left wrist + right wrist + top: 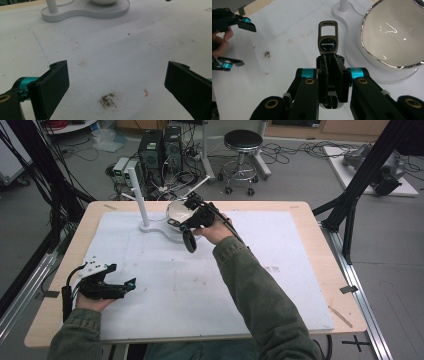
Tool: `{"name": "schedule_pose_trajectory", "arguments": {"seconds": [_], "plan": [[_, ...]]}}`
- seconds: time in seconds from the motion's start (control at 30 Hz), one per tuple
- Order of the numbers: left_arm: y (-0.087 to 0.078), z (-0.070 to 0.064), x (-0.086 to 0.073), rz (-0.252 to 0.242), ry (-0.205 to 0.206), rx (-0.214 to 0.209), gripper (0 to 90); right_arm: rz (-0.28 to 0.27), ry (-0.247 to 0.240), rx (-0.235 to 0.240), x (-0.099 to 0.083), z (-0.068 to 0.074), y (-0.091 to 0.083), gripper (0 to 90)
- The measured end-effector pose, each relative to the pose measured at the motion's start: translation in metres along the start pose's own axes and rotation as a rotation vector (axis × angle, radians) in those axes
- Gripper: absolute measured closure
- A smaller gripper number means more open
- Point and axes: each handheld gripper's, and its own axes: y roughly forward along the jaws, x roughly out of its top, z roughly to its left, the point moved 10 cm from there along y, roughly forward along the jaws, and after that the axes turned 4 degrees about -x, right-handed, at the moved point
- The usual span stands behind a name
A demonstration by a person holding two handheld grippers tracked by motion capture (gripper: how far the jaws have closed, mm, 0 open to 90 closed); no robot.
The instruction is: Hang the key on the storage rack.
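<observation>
1. Nearest the person, the left gripper (131,284) sits low at the near-left of the white mat (260,285). Its jaws are wide apart with nothing between them, just bare mat and a dark smudge (108,100) in the left gripper view.
2. Further out, the right gripper (330,58) has its jaws squeezed together on a metal key fob (328,40). The clip end with the round dark badge sticks out past the tips, held above the mat.
3. Just beside that, on the right in the right gripper view, there's a shiny white bowl (392,32) with a chrome rim, close to the fob but not touching as far as I can tell.
4. The bowl sits on a white stand base (165,232), with a white post (140,195) rising at the base's left end.
5. Past the table edge: a black stool (243,142) and computer towers (161,147) on the floor.
</observation>
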Motion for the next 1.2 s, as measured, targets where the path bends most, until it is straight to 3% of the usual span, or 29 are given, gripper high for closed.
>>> {"name": "schedule_pose_trajectory", "arguments": {"seconds": [0.53,0.67,1.03,1.2], "plan": [[0.000,0.004,0.001,-0.010,-0.001,0.002,6.2,-0.047,-0.061,-0.013,0.064,0.018,0.013,83.0],[0.000,0.003,0.001,-0.009,-0.002,0.002,6.2,-0.070,-0.060,-0.016,0.082,0.019,0.013,83.0],[-0.001,0.004,0.001,-0.010,-0.001,0.001,6.2,-0.057,-0.059,-0.017,0.115,0.017,0.015,83.0],[0.000,0.004,0.001,-0.014,-0.003,0.000,6.2,-0.083,-0.082,-0.026,0.131,0.020,0.011,83.0]]}}
